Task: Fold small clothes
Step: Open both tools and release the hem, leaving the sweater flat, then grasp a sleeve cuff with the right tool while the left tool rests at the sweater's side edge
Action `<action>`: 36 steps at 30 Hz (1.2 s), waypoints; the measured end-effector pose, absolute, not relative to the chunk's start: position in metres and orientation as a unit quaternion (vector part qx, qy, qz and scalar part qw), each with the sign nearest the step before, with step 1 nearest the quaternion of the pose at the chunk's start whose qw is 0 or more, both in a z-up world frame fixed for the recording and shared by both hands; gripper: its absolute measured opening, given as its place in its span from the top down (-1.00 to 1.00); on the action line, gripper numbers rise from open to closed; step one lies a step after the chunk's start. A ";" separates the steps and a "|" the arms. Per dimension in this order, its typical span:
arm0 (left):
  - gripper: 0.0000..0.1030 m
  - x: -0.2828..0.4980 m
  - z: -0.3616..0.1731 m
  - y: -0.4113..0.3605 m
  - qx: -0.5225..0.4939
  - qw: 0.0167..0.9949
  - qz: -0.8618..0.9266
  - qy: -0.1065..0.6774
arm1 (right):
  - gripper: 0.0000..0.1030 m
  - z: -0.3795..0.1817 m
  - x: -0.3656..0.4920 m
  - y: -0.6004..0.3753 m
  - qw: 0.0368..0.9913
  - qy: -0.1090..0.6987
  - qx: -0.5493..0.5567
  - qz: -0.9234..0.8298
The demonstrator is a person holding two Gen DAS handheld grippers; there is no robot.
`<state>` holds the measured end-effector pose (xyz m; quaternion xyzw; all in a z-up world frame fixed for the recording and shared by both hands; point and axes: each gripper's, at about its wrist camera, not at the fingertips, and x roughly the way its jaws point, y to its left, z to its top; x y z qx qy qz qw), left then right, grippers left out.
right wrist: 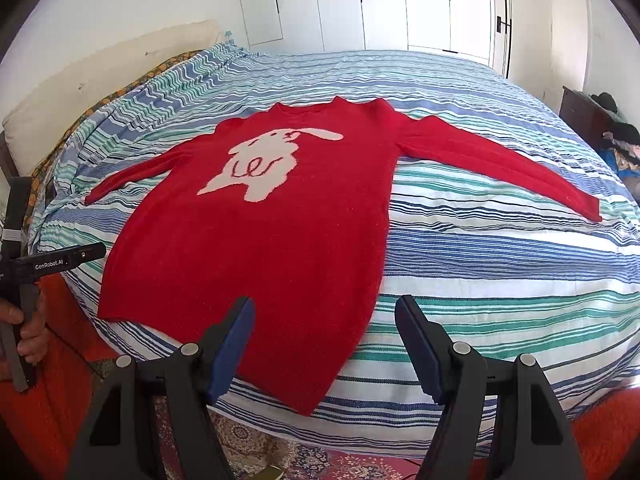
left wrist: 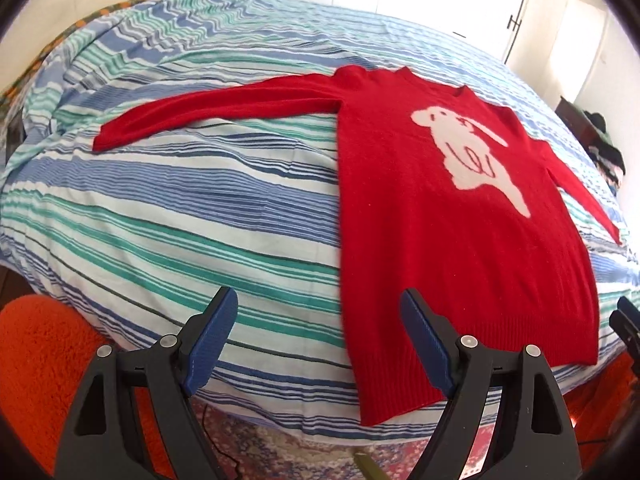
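Observation:
A small red sweater (left wrist: 432, 240) with a white rabbit on the chest lies flat, front up, on the striped bed, both sleeves spread out; it also shows in the right wrist view (right wrist: 288, 248). My left gripper (left wrist: 320, 336) is open and empty, held above the bed's near edge, just left of the sweater's hem. My right gripper (right wrist: 325, 340) is open and empty, above the hem's right corner. The right gripper's tip (left wrist: 628, 324) shows at the right edge of the left wrist view. The left gripper's body (right wrist: 60, 262) shows at the left of the right wrist view.
The bed (right wrist: 500, 264) has a blue, green and white striped cover. An orange rug (left wrist: 44, 364) and a patterned carpet (right wrist: 256, 448) lie on the floor below. White wardrobe doors (right wrist: 400, 4) stand behind. A dark dresser (right wrist: 592, 120) with clothes is at the right.

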<state>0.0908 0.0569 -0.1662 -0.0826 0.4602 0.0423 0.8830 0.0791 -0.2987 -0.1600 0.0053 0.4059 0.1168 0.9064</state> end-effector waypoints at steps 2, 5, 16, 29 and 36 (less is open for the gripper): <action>-0.64 0.092 -0.166 0.059 -0.086 0.883 0.047 0.459 | -0.40 -0.160 0.079 -0.300 0.906 0.406 0.007 0.115; -0.64 0.091 -0.163 0.061 -0.087 0.886 0.050 0.453 | -0.40 -0.160 0.079 -0.301 0.907 0.405 0.007 0.113; -0.66 0.092 -0.159 0.068 -0.089 0.890 0.070 0.442 | -0.40 -0.150 0.081 -0.345 0.907 0.395 0.116 0.093; -0.67 0.096 -0.168 0.077 -0.105 0.877 0.089 0.460 | -0.39 -0.175 0.164 -0.639 0.801 0.295 0.519 -0.046; -0.67 0.101 -0.179 0.081 -0.105 0.864 0.108 0.481 | -0.39 -0.185 0.215 -0.683 0.798 0.313 0.513 -0.052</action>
